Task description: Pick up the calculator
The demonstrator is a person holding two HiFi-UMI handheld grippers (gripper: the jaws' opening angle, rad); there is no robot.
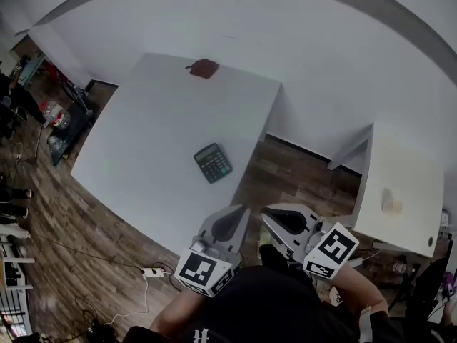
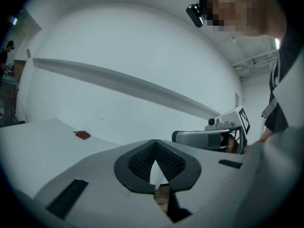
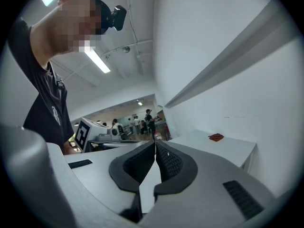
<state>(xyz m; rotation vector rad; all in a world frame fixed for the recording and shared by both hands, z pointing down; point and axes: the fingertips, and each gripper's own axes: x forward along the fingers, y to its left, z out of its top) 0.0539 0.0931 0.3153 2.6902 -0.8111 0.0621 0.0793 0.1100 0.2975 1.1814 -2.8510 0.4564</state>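
A dark rectangular calculator with a grey display (image 1: pixel 213 163) lies flat on a white rectangular table (image 1: pixel 143 141), close to its right edge and nearer the near corner than the far one. A small dark-red object (image 1: pixel 203 68) sits at the far edge. The grey left gripper (image 1: pixel 241 209) and grey right gripper (image 1: pixel 265 211) hover side by side off the table's near corner, over wood flooring. Both have their jaws together and empty, well short of the calculator.
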